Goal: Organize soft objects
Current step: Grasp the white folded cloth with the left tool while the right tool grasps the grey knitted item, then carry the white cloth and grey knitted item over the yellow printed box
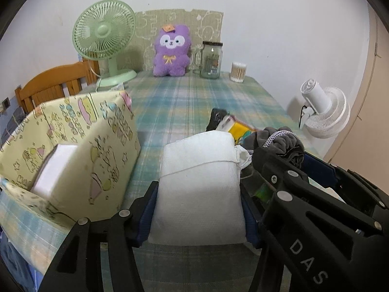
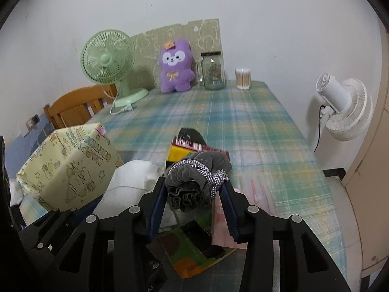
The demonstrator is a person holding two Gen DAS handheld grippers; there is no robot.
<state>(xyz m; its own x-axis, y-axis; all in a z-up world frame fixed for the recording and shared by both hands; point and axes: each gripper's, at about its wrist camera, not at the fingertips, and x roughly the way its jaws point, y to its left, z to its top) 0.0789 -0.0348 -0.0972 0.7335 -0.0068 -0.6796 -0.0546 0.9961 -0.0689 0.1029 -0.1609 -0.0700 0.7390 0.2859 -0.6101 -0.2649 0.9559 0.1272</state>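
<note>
My left gripper [image 1: 198, 215] is shut on a white folded cloth pad [image 1: 199, 185] and holds it above the plaid table, just right of a yellow patterned fabric box [image 1: 73, 155]. The pad also shows in the right wrist view [image 2: 128, 182]. My right gripper [image 2: 193, 202] is shut on a grey bath pouf with a braided cord [image 2: 194, 182], held over flat packets. The pouf also shows in the left wrist view [image 1: 284, 143], beside the pad. A purple plush toy [image 1: 171, 51] sits upright at the table's far end.
A white block [image 1: 52, 170] lies in the yellow box. Flat packets [image 2: 194, 243] and a yellow and black packet [image 2: 192, 146] lie mid-table. A green fan [image 1: 104, 39], glass jar [image 1: 211, 59] and cotton-swab tub [image 1: 238, 71] stand at the back. A wooden chair [image 1: 48, 85] is left, a white fan [image 1: 323, 112] right.
</note>
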